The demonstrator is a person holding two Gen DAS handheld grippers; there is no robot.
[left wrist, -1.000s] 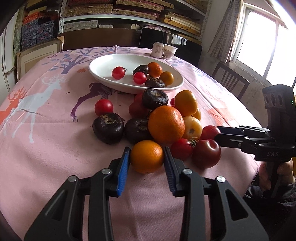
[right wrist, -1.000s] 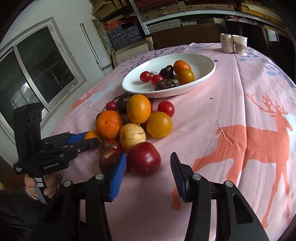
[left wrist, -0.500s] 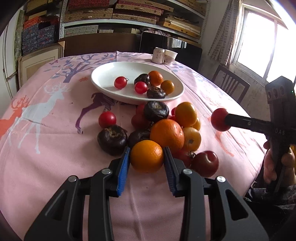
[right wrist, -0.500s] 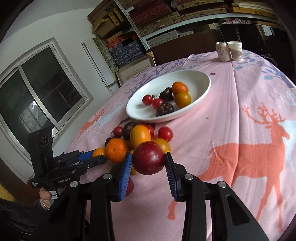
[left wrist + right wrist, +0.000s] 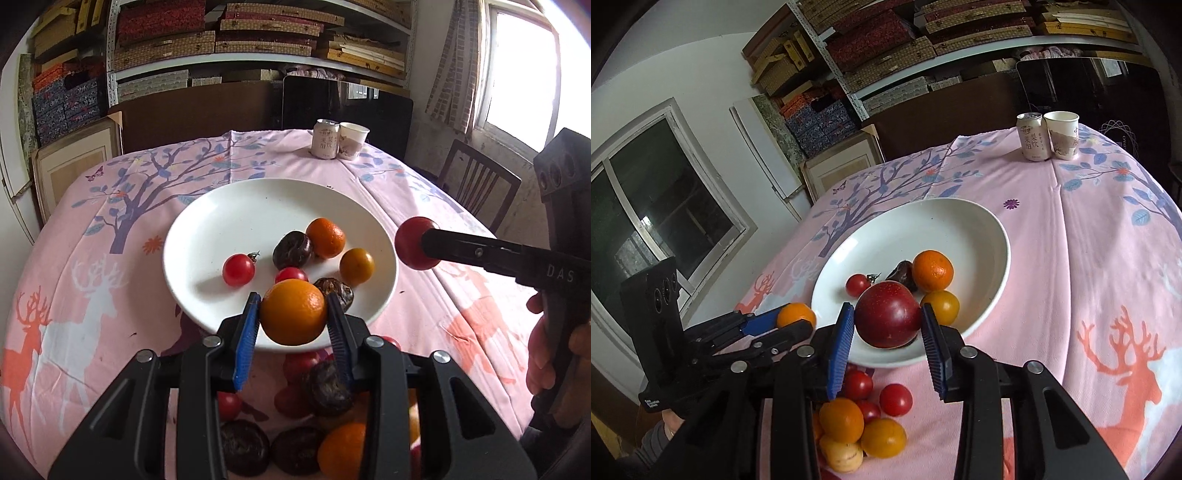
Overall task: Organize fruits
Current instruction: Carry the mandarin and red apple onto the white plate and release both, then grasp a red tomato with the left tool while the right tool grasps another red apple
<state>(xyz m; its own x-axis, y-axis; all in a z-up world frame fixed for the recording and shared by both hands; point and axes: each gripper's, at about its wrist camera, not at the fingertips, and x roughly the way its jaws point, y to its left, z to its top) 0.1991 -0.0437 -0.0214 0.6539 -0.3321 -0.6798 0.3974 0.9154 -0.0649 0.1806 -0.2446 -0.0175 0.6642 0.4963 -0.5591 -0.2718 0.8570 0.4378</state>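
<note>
My left gripper [image 5: 293,308] is shut on an orange [image 5: 293,314], held above the near rim of the white plate [image 5: 258,206]. My right gripper [image 5: 888,319] is shut on a dark red plum [image 5: 888,321], also over the plate's near rim [image 5: 960,221]. In the left wrist view the plum [image 5: 415,243] hangs just off the plate's right edge. The plate holds two cherry tomatoes, two small oranges and two dark brown fruits. A pile of loose fruit [image 5: 849,421] lies on the pink cloth below both grippers, partly hidden by the fingers.
A drinks can [image 5: 325,139] and a paper cup [image 5: 352,141] stand at the table's far edge. A wooden chair [image 5: 476,184] is beyond the right side. A hand [image 5: 543,354] grips the right tool. Shelves of boxes line the back wall.
The right gripper closed on the plum. Both grippers then rose from the pile with their fruit and moved forward over the plate's near rim.
</note>
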